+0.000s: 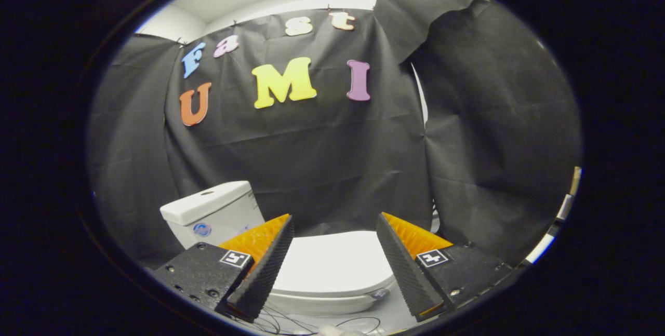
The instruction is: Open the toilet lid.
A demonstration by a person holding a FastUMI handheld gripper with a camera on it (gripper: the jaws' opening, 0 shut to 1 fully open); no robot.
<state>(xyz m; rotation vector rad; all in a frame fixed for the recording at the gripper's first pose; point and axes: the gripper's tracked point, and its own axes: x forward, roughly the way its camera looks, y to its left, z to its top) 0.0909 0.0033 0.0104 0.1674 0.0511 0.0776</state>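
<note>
Toilet lid, smooth, glossy and rounded, lies closed just beyond the tool, its ridged fingers apart.

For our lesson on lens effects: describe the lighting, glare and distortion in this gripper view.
Gripper view: fisheye bending curves the black cloth wall; light falls from above, so the closed toilet lid looks overexposed, with little surface detail; the cistern is evenly lit; the open gripper frames the lid, with both fingers sharp.
</note>
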